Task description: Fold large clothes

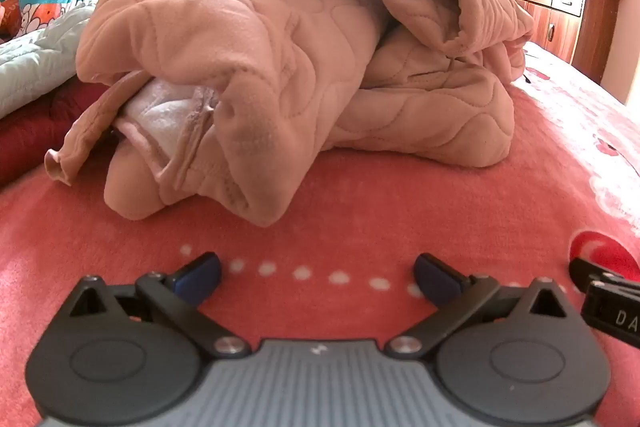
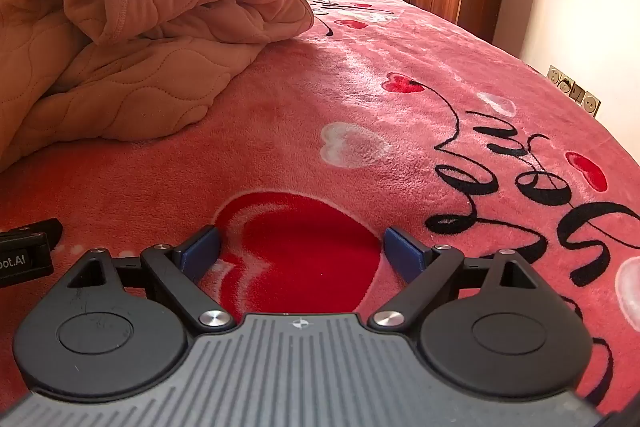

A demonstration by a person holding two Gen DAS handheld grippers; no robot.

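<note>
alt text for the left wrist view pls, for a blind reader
A crumpled peach quilted garment lies in a heap on a pink fleece bedspread, unfolded. The left tongs hover open and empty in front of it, not touching it. The edge of the right tongs shows at the right.

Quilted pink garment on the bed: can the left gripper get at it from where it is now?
Probably yes. The left gripper is open and empty, with only bare bedspread between it and the crumpled quilted pink garment straight ahead.
</note>
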